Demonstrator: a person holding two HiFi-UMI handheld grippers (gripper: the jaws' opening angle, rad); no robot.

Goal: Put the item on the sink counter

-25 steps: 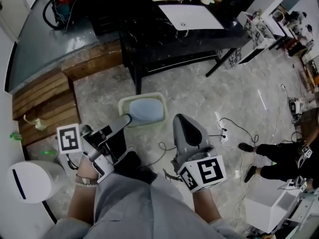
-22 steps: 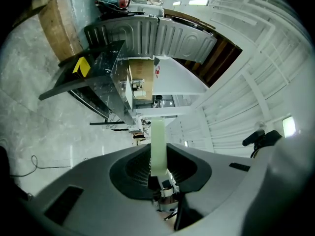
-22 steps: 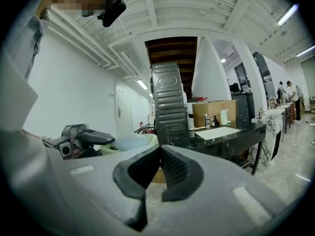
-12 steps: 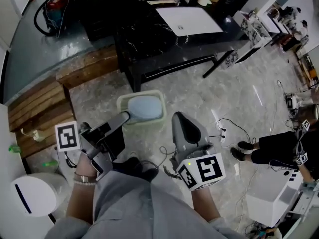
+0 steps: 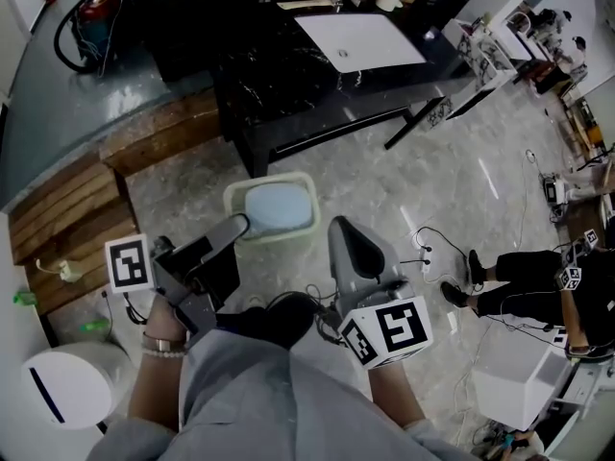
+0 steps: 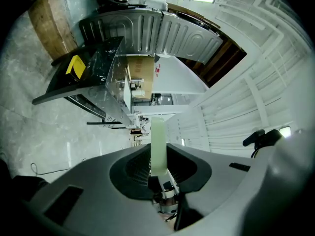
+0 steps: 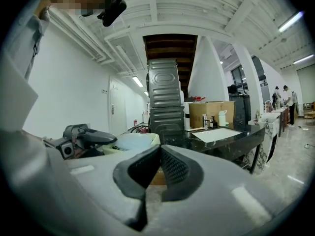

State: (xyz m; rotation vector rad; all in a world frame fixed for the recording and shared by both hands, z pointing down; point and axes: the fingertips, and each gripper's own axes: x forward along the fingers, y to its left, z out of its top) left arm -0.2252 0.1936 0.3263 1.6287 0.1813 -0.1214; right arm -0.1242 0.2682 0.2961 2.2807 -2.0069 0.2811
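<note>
Two grippers sat low in the head view; my left gripper point(image 5: 238, 227) pinched the pale green basin point(image 5: 274, 209) mid-frame, well short of the sink counter point(image 5: 279, 75) up top. The left gripper view showed its rim clamped between the jaws. In the right gripper view my right gripper point(image 7: 160, 150) was pressed together, empty. I judged this the carrying step; next the basin needed lifting onto the counter.

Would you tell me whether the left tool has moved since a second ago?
Yes: the left tool, holding the green basin, moved forward, away from the white bin.
</note>
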